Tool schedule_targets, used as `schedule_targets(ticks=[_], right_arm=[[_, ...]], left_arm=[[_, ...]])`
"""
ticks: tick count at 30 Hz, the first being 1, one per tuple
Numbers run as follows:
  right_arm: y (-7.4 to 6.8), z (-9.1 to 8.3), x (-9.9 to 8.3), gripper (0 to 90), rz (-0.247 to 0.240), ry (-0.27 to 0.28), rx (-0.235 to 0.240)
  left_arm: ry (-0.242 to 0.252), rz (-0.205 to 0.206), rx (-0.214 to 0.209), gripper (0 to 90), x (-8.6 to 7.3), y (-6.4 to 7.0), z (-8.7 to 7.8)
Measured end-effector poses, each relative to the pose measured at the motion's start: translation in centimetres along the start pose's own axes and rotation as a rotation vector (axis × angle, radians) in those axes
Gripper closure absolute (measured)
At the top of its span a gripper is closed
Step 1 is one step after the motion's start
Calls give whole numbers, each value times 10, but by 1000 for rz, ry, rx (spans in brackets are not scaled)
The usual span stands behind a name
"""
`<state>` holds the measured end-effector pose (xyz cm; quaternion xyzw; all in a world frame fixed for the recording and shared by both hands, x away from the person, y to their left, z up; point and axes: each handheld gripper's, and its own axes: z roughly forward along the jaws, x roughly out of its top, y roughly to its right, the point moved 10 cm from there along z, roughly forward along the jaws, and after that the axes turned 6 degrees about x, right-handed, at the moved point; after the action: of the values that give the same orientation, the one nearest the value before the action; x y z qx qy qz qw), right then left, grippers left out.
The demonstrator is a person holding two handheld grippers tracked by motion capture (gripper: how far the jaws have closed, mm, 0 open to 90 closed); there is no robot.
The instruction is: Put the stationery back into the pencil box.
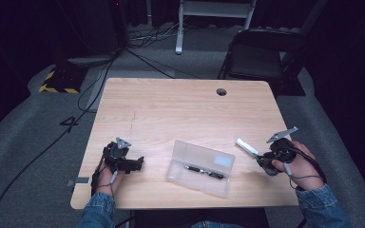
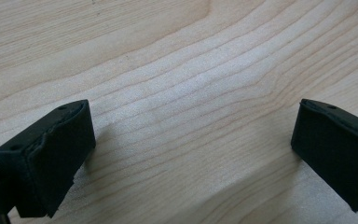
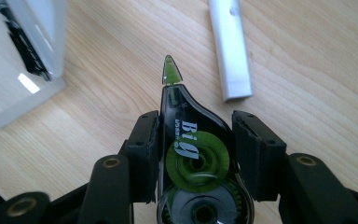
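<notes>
My right gripper (image 3: pixel 196 126) is shut on a black and green correction tape dispenser (image 3: pixel 186 140), whose green tip points away from me just above the wood. In the high view that gripper (image 1: pixel 262 159) is at the table's right front. A slim white bar (image 3: pixel 230 51) lies on the table just beyond the tip, also seen as the white bar (image 1: pixel 247 148) in the high view. A clear plastic case (image 1: pixel 200 167) with a dark pen (image 1: pixel 204 172) inside lies at the front middle. My left gripper (image 1: pixel 139 162) rests at the left front, its jaws wide apart over bare wood (image 2: pixel 193 135).
The wooden table (image 1: pixel 180 109) has a round cable hole (image 1: pixel 221 91) near its far edge. A corner of the clear case (image 3: pixel 23 56) lies to the left of the dispenser. A folding chair (image 1: pixel 259 57) stands beyond the table, and cables run across the floor.
</notes>
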<state>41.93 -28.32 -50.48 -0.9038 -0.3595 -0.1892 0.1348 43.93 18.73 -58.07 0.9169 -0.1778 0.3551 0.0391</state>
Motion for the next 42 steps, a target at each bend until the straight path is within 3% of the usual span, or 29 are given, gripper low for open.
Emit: schedule_targets(ticks=[11,20,29,42], right_arm=[[-25,-10,23,538,-70,66,37],[-53,-11,47,538,-118,118,99],[-76,-8,63,538,-173,131,142],[-113,11,79,538,-270,110,209]], left_arm=[[-1,-7,4,0,-1,1,0],[-1,-14,5,0,-2,2,-1],[-2,-22,18,0,-3,3,-3],[-3,-30,27,0,-4,4,-4]])
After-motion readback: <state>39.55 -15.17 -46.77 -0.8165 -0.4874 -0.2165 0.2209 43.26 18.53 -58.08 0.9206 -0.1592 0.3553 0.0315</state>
